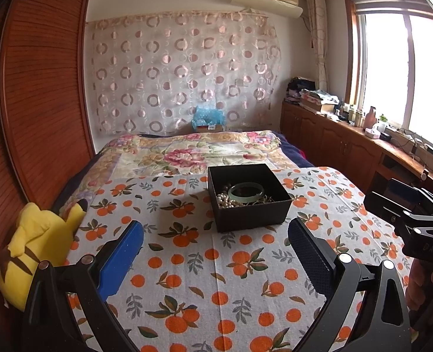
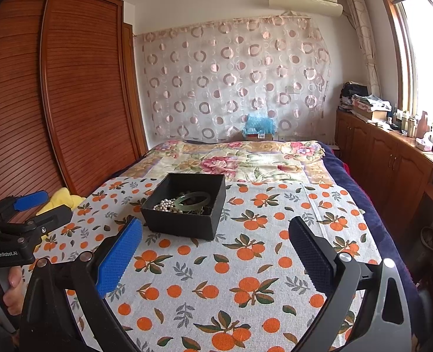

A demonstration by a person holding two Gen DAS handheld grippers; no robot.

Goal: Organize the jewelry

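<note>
We get two wrist fisheyes, both low over the orange-print cloth (image 1: 216, 278), facing down the bed toward the curtain wall (image 1: 181, 70). Both share the black box (image 1: 247, 196) (image 2: 187, 205): right of centre from the left wrist, left of centre from the right.

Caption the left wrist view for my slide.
Open left claw hovers before a black box holding a green bangle and pearls on an orange-print cloth.
</note>
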